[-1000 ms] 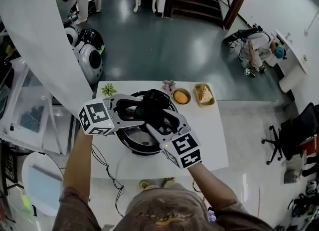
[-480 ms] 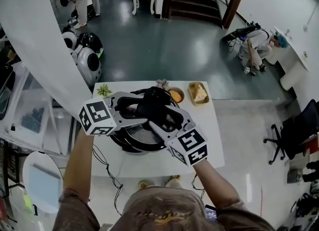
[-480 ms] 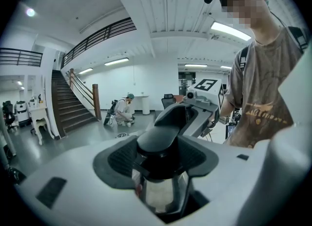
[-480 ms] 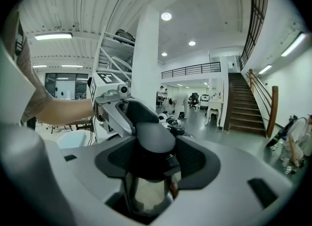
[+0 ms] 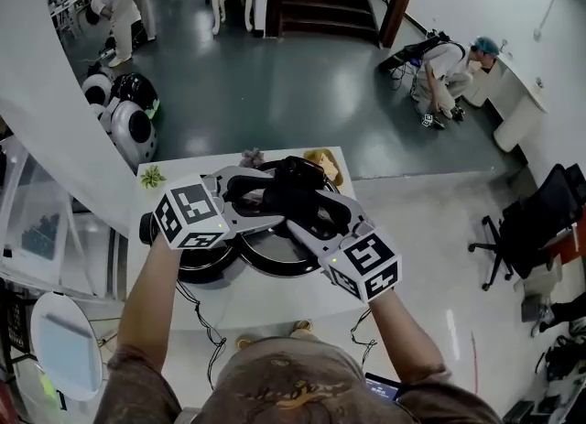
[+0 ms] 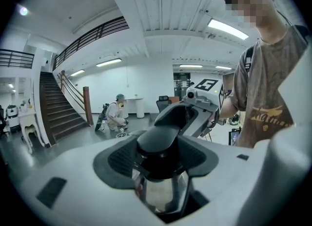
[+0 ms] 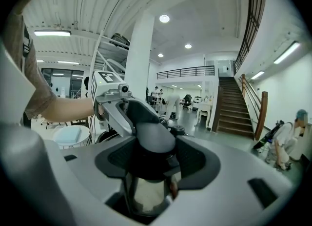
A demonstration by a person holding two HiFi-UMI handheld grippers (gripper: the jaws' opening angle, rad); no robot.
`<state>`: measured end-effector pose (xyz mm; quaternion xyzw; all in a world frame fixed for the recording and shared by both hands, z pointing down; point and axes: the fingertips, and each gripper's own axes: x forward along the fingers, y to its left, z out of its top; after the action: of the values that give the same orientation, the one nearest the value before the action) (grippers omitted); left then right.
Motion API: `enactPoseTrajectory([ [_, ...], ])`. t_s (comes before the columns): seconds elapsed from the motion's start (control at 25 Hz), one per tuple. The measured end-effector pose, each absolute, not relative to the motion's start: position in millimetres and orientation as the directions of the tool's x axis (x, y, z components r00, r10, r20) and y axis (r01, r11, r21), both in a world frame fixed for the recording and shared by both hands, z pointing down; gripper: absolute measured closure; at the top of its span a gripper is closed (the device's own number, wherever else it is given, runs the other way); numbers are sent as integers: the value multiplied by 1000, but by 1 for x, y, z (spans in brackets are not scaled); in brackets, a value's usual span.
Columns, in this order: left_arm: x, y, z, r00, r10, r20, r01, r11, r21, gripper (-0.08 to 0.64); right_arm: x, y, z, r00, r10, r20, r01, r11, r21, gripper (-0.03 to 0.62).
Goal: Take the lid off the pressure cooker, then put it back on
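Both grippers hold the pressure cooker's round lid in the air by its black top handle. My left gripper is shut on the handle's left end, and my right gripper is shut on its right end. The black cooker body stands on the table to the lid's left, partly hidden under the left gripper. In the left gripper view the black handle fills my left gripper, with shiny steel below. The right gripper view shows the same handle in my right gripper.
The white table also carries a small green plant, a soft toy and a bowl of yellow food along its far edge. Cables hang off the near edge. People and a staircase are far behind.
Both grippers have carried the lid up and to the right, off the cooker. The cooker body now shows uncovered at the left.
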<state>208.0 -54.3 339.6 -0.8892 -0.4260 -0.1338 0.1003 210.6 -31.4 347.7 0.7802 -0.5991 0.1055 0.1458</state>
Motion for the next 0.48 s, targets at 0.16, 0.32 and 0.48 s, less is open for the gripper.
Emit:
enactPoseTrajectory([
  [0.16, 232, -13, 337, 581, 749, 320, 802, -593, -70, 295, 234, 10, 345, 291, -896, 336, -957, -269, 113, 334],
  [0.32, 252, 24, 337, 576, 754, 316, 806, -587, -70, 295, 254, 47, 344, 300, -893, 336, -954, -276, 118, 334],
  [0.48, 267, 44, 344, 588, 744, 317, 797, -600, -70, 295, 269, 67, 351, 288, -898, 334, -957, -261, 122, 334],
])
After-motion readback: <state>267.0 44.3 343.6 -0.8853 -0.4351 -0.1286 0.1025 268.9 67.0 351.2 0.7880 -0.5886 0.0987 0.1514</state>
